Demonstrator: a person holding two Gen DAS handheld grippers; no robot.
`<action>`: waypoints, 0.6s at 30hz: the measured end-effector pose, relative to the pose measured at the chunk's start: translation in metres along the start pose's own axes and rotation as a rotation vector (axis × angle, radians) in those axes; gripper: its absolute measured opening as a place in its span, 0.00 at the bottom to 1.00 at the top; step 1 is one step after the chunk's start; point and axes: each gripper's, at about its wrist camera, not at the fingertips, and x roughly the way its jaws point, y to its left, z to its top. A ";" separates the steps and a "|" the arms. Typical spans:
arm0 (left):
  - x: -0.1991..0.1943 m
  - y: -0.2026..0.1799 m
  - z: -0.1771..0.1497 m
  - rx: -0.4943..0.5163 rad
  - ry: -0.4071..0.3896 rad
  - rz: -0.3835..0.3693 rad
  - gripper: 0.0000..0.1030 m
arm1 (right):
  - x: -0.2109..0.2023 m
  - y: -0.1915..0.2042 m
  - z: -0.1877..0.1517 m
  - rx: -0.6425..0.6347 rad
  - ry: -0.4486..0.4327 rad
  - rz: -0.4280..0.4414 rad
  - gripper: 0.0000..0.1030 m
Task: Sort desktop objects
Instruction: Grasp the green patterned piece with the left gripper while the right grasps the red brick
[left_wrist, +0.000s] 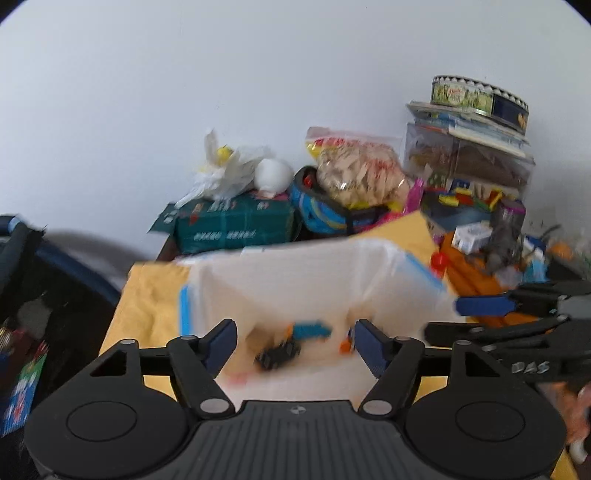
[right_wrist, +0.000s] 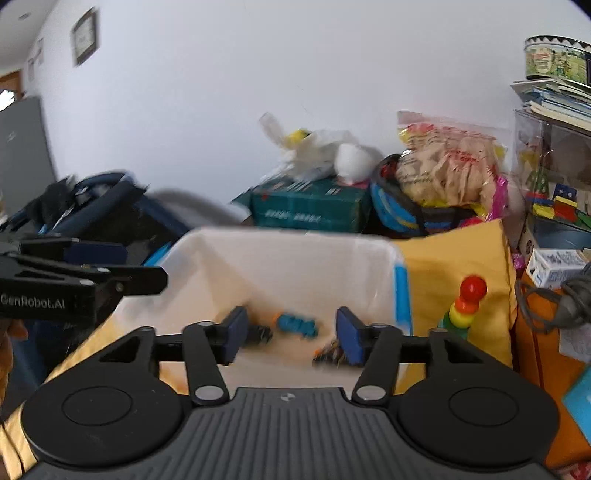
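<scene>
Both tools (left_wrist: 295, 341) (right_wrist: 290, 336) gape empty over white bin (left_wrist: 295, 266) among clutter.

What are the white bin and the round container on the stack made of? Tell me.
White bin: probably plastic, its thin walls translucent and matte with a blue rim, though blurred. Round container: likely a metal tin, glossy with printed scenes wrapping its side.

Your left gripper (left_wrist: 295, 341) and right gripper (right_wrist: 288, 334) are black, with blue pads (left_wrist: 369, 343), silver pivot screws and white lettering at the frame edges.
</scene>
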 end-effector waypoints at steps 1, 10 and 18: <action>-0.005 0.000 -0.011 -0.006 0.012 0.006 0.71 | -0.006 0.001 -0.011 -0.018 0.021 0.005 0.57; -0.018 -0.022 -0.127 0.006 0.298 -0.107 0.71 | -0.030 0.021 -0.126 -0.100 0.300 0.052 0.54; -0.011 -0.051 -0.140 0.139 0.327 -0.145 0.70 | -0.027 0.041 -0.152 -0.185 0.370 0.057 0.48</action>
